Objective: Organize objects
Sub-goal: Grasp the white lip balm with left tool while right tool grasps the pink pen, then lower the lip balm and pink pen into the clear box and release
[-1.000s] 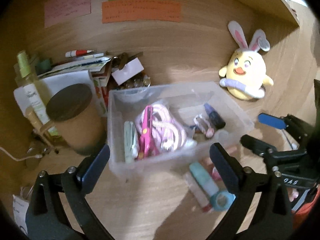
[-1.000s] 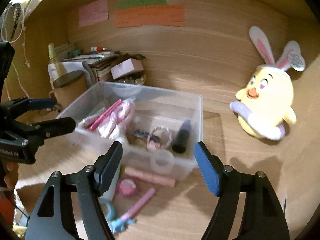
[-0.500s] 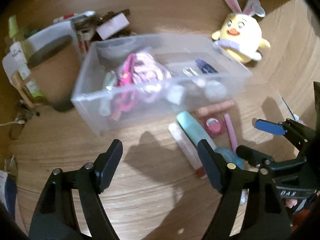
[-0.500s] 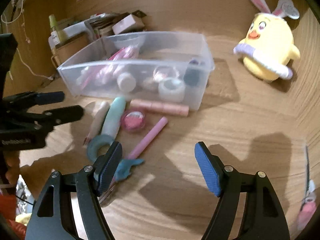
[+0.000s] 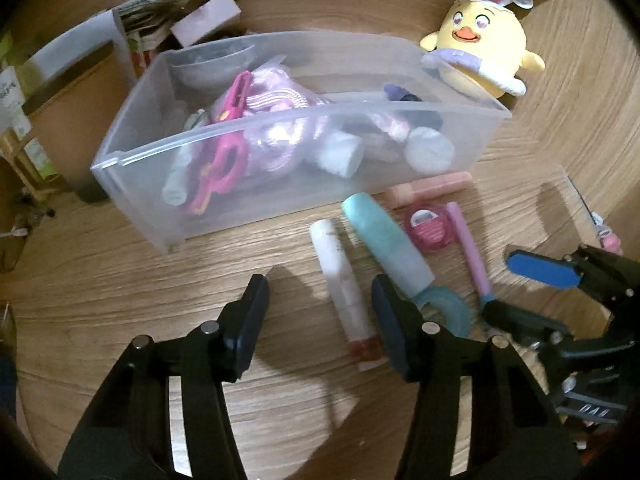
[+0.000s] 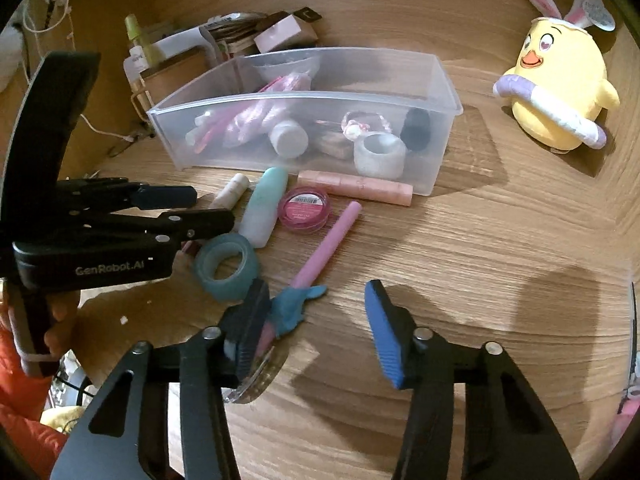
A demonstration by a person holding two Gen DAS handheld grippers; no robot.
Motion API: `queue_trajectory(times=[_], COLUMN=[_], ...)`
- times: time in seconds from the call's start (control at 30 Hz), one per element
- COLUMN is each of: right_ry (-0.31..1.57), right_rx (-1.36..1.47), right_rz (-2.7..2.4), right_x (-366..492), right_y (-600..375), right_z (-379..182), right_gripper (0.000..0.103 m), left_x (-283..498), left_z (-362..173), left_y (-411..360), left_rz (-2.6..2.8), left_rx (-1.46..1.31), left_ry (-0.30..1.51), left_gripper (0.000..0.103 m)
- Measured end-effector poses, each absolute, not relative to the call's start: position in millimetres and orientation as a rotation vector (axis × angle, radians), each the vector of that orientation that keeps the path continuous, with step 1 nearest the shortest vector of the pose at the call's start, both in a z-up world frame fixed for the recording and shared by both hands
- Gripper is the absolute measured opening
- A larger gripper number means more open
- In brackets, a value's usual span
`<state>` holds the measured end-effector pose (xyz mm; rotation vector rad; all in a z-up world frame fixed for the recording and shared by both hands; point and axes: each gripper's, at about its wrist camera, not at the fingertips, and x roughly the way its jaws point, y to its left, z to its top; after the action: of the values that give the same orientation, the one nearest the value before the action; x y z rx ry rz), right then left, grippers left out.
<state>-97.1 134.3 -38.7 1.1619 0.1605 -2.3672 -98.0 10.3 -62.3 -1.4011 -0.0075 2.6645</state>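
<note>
1. Wooden worktop carries everything you are sorting, with a clear plastic bin set toward its back edge.
2. Your left claw is spread wide and holds nothing; it hovers over the white tube, which lies on the worktop just in front of the bin.
3. Your right claw is also spread and empty, low over the bare wood near the front edge.
4. Beside the white tube lies a mint bottle, and a teal tape roll sits at the bottle's nearer end, touching it or nearly so.
5. You have a round pink pot just right of the bottle, and a pink pen with a blue end slanting toward your right claw's left finger.
6. A peach tube rests along the bin's front wall.
7. Inside the bin you can see pink scissors, a pink bundle, small white jars and a dark bottle.
8. A yellow chick toy with rabbit ears stands toward the back right corner, well apart from the loose items.
</note>
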Motion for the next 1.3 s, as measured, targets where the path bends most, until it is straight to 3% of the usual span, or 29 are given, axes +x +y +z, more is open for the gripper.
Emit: queue_trajectory(times=[0.13,0.3,0.47,0.7,0.87,1.3], right_ry=[0.186,0.128,0.114,0.229,0.211,0.107], right_rx=[1.160,1.198,1.212,1.160,1.167,1.037], right_rz=[-2.379,-2.369,-2.352,-2.410,-2.459,-2.509], right_x=[-96,-101,-98,-84,-83,-79], right_y=[138,142,136,129,140,163], right_z=[-34,-34,-39,-45,-45,-8], right_gripper=[0.030,0.031,0.036,0.036,0.015,0.015], left_x=[-94,-98,-98,-83,-72,-61], left_z=[-64,-64,-63,-62,-56,-16], left_y=[8,11,20,15,6,-1], left_rz=[2.694,2.707,2.700,2.701,2.727,2.804], left_rx=[-1.400,-1.386,-1.360,-1.343,-1.317,-1.147], left_ry=[0.046,0.053,0.103,0.120,0.078,-0.004], left_gripper=[0.044,0.040,0.014,0.014,0.014,0.014])
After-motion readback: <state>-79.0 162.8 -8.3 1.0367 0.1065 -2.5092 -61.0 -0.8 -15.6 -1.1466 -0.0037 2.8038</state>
